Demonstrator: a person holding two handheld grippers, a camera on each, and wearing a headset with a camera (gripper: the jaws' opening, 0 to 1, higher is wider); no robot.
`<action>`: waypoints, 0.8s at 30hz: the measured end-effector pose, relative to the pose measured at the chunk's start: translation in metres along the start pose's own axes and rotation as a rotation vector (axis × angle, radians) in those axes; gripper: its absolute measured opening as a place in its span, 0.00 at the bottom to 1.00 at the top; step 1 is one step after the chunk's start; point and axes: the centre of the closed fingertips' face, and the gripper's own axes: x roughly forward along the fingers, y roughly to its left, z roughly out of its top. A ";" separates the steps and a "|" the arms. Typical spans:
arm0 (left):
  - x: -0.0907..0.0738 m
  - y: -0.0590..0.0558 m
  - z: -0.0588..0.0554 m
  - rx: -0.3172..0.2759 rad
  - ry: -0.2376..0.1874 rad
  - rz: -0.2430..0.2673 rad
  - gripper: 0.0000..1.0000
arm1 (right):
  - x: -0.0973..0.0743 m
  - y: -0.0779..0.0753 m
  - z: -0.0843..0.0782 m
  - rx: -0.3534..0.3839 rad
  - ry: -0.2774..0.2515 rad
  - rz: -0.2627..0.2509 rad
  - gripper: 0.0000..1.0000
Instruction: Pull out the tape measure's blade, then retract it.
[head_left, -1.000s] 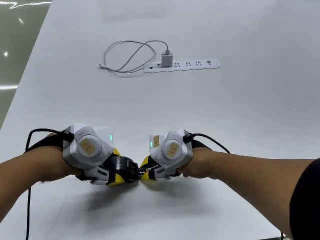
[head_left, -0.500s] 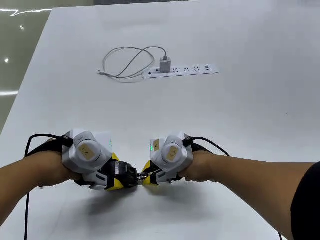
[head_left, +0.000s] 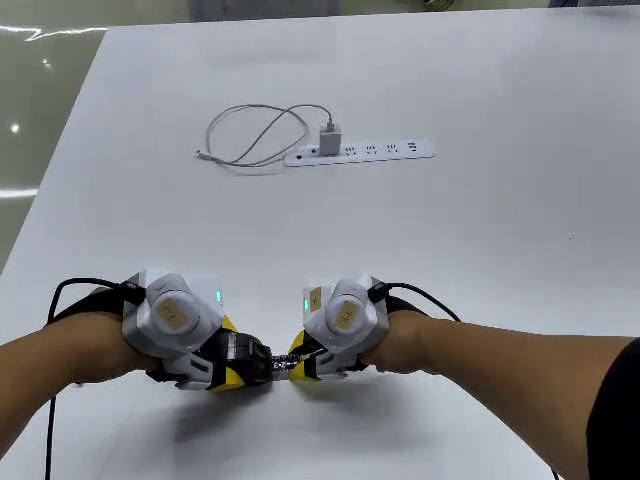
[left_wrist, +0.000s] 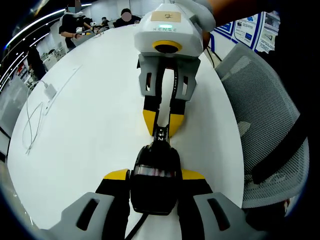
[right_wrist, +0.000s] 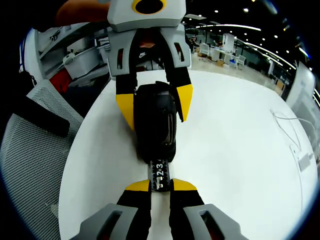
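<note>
Gripping the black case of the tape measure (right_wrist: 155, 120) from both sides, the left tool (left_wrist: 155, 175) has its yellow-tipped jaws pressed against the case, which fills the gap between them. Facing it nose to nose, the right tool (right_wrist: 160, 186) has its jaws drawn together on the free end of the blade (right_wrist: 159, 171). The end hook itself is hidden between the tips, so it is probably what they pinch, though that cannot be confirmed.

Both tools and the tape measure sit close to the near edge of the white counter (head_left: 480, 250), a little left of its middle. The case is just above or on the surface. A power strip (head_left: 365, 151) with a charger (head_left: 329, 137) plugged in and a looped cable (head_left: 250, 135) lies well apart, toward the far edge.

As for progress, only a short stub of blade shows between the case mouth and the right tool's tips, enough to read a couple of numerals. The two tools are almost touching. The pull-out looks barely begun: both holds are set, but the blade has hardly left the case. What remains, by this reading, is nearly everything: drawing the tools apart to run the blade out, then letting it feed back into the case under control.
</note>
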 end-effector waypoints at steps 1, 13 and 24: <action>0.000 0.000 0.000 -0.002 0.000 0.001 0.32 | 0.000 0.000 -0.001 0.000 0.001 -0.001 0.09; 0.000 0.000 0.000 -0.003 -0.001 0.003 0.32 | -0.005 -0.001 -0.007 0.001 0.018 -0.003 0.09; 0.000 0.000 0.001 -0.010 -0.011 0.007 0.32 | -0.009 -0.002 -0.011 -0.002 0.032 -0.005 0.09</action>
